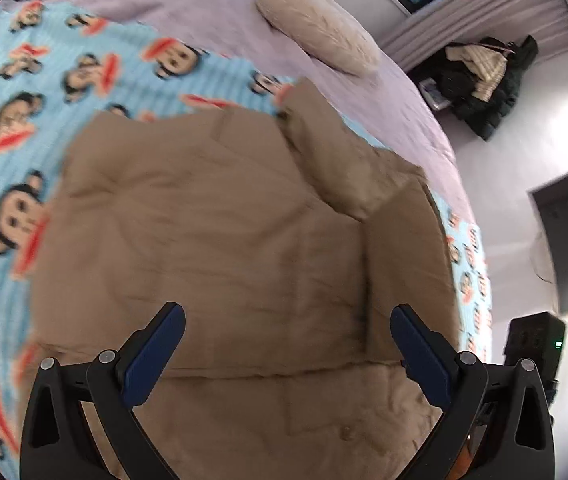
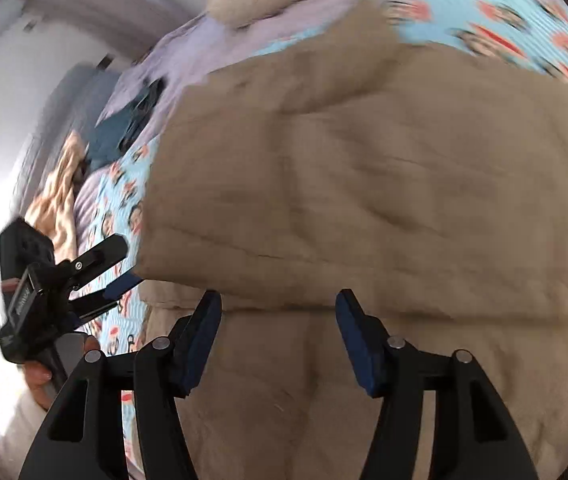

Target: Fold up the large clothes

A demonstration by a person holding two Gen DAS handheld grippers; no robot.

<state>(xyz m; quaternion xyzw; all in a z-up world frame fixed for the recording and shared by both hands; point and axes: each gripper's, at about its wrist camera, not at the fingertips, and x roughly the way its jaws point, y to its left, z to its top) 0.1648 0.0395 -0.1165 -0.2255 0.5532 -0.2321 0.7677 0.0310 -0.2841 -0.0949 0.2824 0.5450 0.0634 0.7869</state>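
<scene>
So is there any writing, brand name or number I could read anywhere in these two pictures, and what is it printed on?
No text here can be read with confidence.
Other gripper's black body: a pale printed word, too blurred to read.
Monkey-print blanket: cartoon faces only, no lettering visible.
Tan garment: no label or print showing.
Black box with a green light: no readable marking.

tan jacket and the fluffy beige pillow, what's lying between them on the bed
Left wrist view: only bedding between tan jacket and pillow: monkey-print blanket, then lilac sheet.
</scene>
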